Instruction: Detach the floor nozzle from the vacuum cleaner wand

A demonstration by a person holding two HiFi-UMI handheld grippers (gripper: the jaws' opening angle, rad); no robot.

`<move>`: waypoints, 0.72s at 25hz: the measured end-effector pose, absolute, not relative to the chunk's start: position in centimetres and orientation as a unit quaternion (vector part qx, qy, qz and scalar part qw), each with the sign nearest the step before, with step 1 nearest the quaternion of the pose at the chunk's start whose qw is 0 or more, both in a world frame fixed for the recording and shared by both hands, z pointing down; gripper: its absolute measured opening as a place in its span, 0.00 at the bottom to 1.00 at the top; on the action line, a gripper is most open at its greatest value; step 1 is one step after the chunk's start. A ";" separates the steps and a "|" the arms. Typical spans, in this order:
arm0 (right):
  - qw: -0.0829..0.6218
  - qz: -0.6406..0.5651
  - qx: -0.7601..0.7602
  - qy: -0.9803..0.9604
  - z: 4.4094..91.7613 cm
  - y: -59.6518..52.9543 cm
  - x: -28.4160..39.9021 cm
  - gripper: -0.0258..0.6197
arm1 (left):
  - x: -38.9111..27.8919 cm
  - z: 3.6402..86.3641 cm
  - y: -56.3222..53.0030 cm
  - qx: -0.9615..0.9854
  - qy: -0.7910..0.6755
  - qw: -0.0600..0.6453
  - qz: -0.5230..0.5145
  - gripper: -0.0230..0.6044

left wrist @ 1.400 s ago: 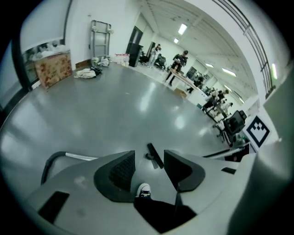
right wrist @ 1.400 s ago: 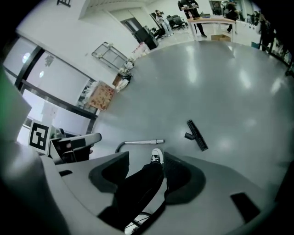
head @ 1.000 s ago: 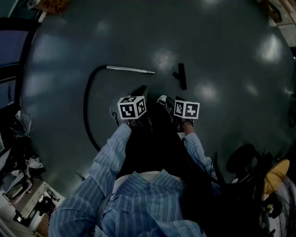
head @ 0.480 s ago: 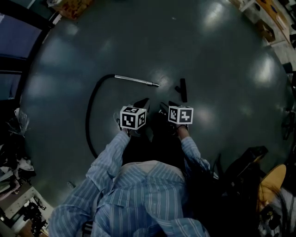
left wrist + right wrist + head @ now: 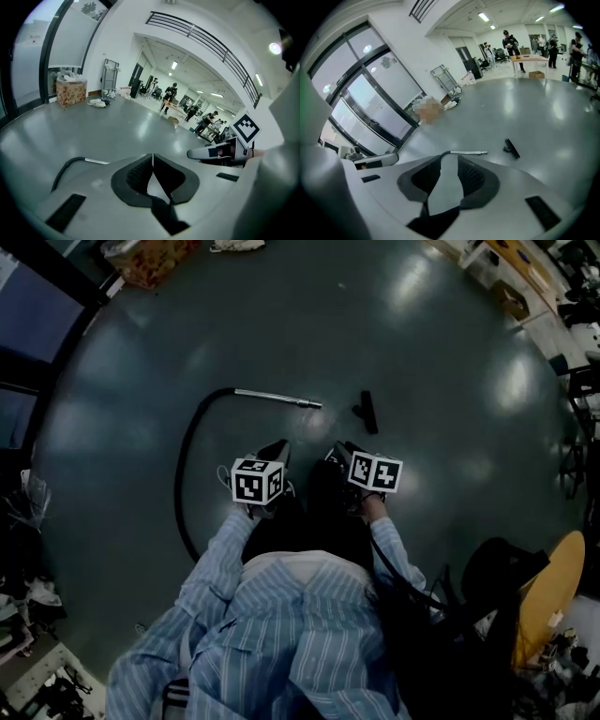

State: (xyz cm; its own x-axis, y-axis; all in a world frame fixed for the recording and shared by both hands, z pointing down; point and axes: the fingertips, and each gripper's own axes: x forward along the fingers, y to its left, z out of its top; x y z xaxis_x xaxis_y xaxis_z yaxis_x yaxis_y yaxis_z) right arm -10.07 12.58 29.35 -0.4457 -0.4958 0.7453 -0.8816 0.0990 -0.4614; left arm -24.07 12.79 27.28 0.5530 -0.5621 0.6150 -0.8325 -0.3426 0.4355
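Note:
The metal wand (image 5: pixel 277 397) lies on the grey floor, its black hose (image 5: pixel 186 474) curving back on the left. Apart from it, to its right, lies the black floor nozzle (image 5: pixel 368 411). Both grippers hang above the floor near the person's feet, touching neither part. My left gripper (image 5: pixel 278 447) is shut and empty, its pads (image 5: pixel 140 171) meeting; the wand (image 5: pixel 96 161) shows beyond it. My right gripper (image 5: pixel 337 452) has just been closing and stands partly open with nothing between its pads (image 5: pixel 474 177). Past it lie the wand (image 5: pixel 468 152) and the nozzle (image 5: pixel 512 148).
A cardboard box (image 5: pixel 150 259) stands at the far left by the windows. A yellow object (image 5: pixel 548 587) and dark gear sit at the lower right, with clutter at the lower left. People stand at tables (image 5: pixel 527 58) far across the hall.
Both grippers have drawn back toward the person's body and risen from the floor. The wand and the nozzle lie apart as before.

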 end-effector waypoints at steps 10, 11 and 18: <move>0.210 0.445 0.507 -0.707 27.9 21.1 -7.3 0.21 | -19.1 25.8 19.2 0.825 -0.396 0.363 0.174 0.07; 0.208 0.445 0.508 -0.708 27.8 21.5 -6.6 0.20 | -18.1 25.4 19.7 0.829 -0.393 0.358 0.174 0.07; 0.210 0.443 0.494 -0.718 27.0 24.6 -0.7 0.19 | -11.5 23.5 22.9 0.829 -0.409 0.344 0.164 0.06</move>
State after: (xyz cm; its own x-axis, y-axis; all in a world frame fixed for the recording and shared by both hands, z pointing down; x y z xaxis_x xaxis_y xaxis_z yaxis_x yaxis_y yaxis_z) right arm -0.68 24.64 27.05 -0.4237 -0.5236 0.7391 -0.8954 0.1187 -0.4292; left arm -11.47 22.93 23.54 0.6117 -0.5654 0.5533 -0.7910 -0.4287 0.4364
